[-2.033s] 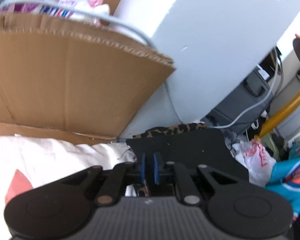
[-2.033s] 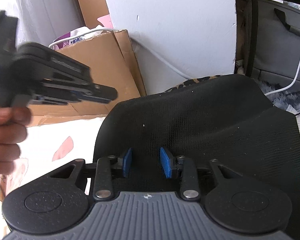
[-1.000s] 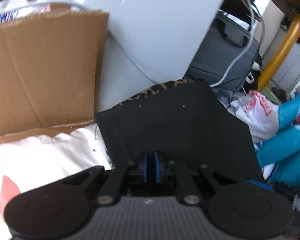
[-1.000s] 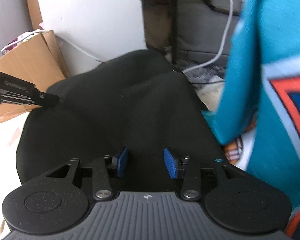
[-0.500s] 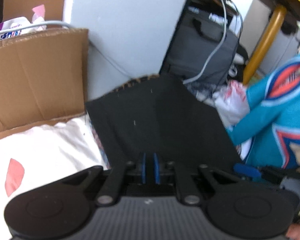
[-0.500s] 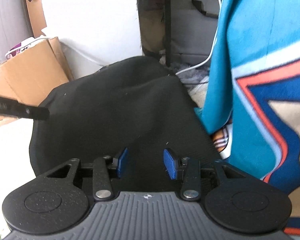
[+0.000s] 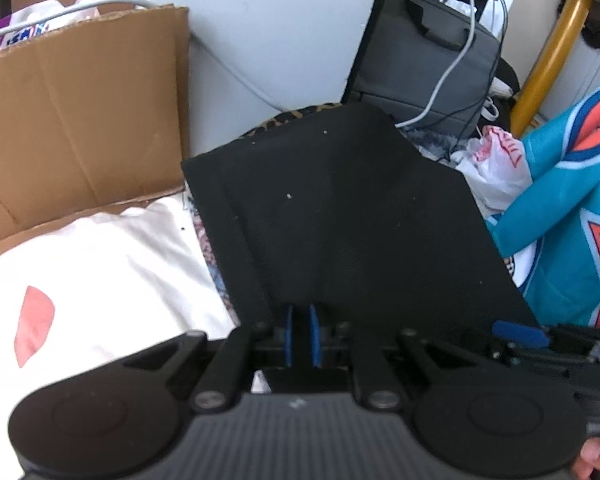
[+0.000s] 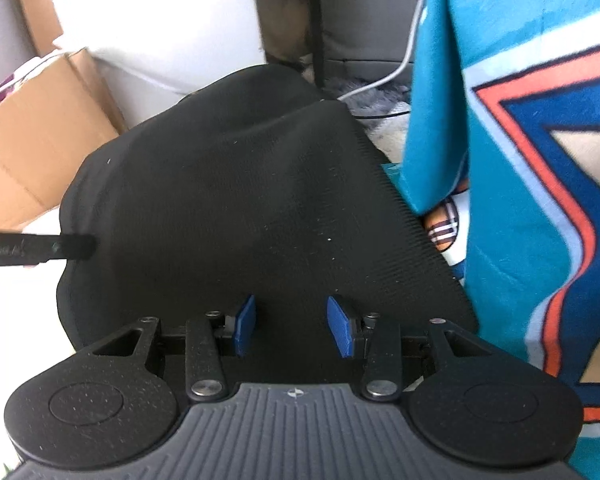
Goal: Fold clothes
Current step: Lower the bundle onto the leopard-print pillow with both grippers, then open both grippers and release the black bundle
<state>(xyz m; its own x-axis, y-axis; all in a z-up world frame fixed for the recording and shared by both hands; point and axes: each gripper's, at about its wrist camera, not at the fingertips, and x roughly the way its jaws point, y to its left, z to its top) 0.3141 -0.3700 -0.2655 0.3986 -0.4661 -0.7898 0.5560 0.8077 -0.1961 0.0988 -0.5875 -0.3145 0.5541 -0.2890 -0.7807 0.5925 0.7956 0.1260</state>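
Observation:
A black garment (image 7: 348, 216) lies spread in front of both grippers; it also fills the middle of the right wrist view (image 8: 252, 184). My left gripper (image 7: 301, 336) is shut on its near edge, blue pads pinching the cloth. My right gripper (image 8: 294, 330) is open, its blue pads apart over the garment's near edge, holding nothing. The left gripper's finger shows as a black bar at the left of the right wrist view (image 8: 36, 248). The right gripper's blue pad shows at the lower right of the left wrist view (image 7: 520, 330).
A teal, orange and blue jersey (image 8: 532, 160) hangs at the right, also in the left wrist view (image 7: 572, 208). A white cloth with a pink patch (image 7: 80, 280) lies left. A cardboard box (image 7: 80, 92), a grey bag (image 7: 424, 76) with cables and a yellow leg (image 7: 548, 52) stand behind.
The left gripper has swung right while holding the black garment, and the garment now lies flatter. The right gripper has moved right beside the teal jersey and stays open.

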